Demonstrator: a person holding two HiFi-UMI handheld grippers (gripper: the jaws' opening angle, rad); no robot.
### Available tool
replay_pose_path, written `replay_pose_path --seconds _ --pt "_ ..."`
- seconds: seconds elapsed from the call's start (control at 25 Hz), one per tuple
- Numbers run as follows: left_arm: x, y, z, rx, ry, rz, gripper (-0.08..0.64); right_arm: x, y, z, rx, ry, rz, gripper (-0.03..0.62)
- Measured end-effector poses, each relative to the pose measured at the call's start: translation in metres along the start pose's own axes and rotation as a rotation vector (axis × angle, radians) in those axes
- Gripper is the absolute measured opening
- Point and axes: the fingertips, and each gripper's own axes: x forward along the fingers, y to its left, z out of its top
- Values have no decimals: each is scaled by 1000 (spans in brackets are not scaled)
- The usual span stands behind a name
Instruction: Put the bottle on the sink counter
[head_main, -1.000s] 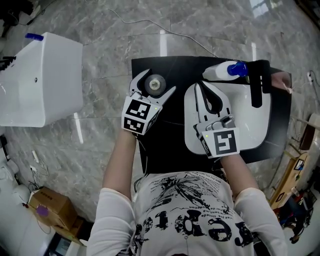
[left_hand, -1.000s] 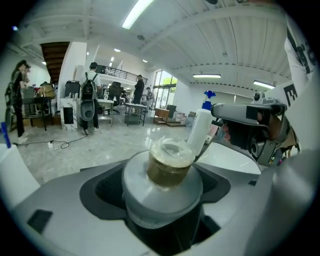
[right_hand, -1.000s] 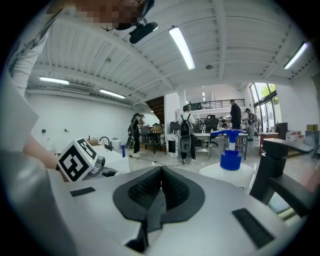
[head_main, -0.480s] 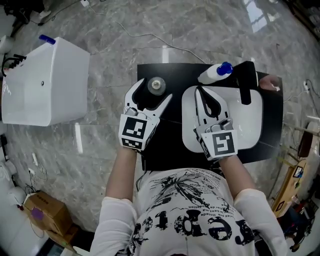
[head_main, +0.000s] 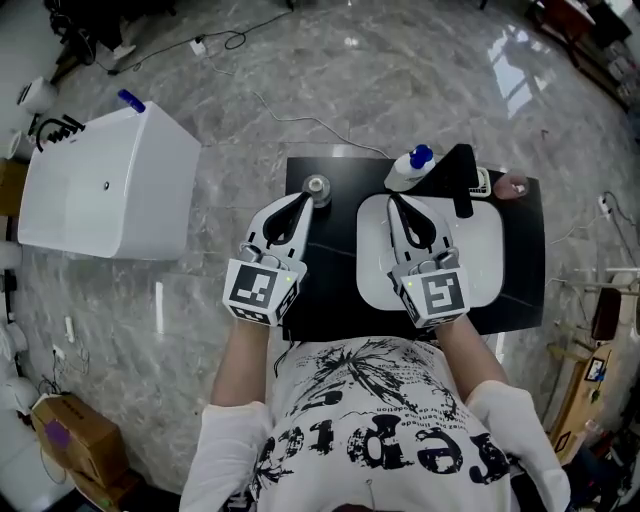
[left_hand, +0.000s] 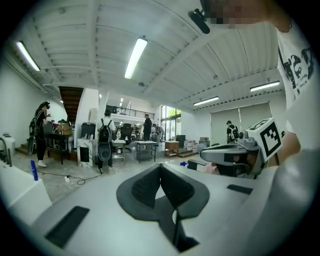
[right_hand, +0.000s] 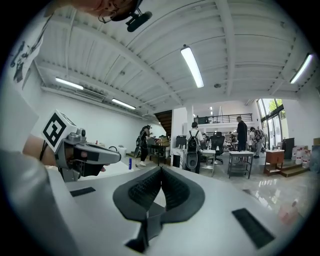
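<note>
Far left on the marble floor stands a white box with a small blue piece on its far top edge, and a thin cable trails over the floor beyond it. To the right lies the black desk. Over its left part hovers the left gripper, held by the person's bare left forearm. Its jaws are closing fully, the pads meet, and nothing is between them. Just beyond its tip, on the far left of the desk, sits a small round metal piece. Right of that is the bottle, white with a blue cap, at the far left corner of the white sink. Whether it rests on the sink's rim or just past it on the desk I cannot tell. No gripper touches it. The right gripper hangs over the left half of the sink, clenched and empty, its tip pointing toward the bottle but apart from it. The two grippers are side by side, each with its marker cube nearest the person. Just right of the bottle a black tap reaches from the far rim over the sink. Farther right, near the far right corner of the desk, lies a small pinkish round thing. Both gripper views look over the jaws into a large hall with ceiling lights and people standing far off.
</note>
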Motion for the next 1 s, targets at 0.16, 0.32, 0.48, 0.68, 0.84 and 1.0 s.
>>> replay_pose_path --seconds 0.16,0.32,0.48,0.68,0.84,1.0 --pt "-24 -24 24 49 -41 -22 14 -22 6 21 -6 -34 13 14" --pt "-50 -49 53 94 -110 -28 14 -43 7 35 -13 -63 28 14" --pt "-69 -65 68 109 -154 -15 14 -58 6 42 -11 -73 40 14" --pt "-73 -72 73 114 -174 7 14 -66 10 45 -9 -82 66 14" --pt "-72 -76 68 109 -151 8 14 -69 11 45 -14 -86 91 14" --pt "-71 -79 67 104 -159 1 14 -69 12 41 -9 -79 102 12"
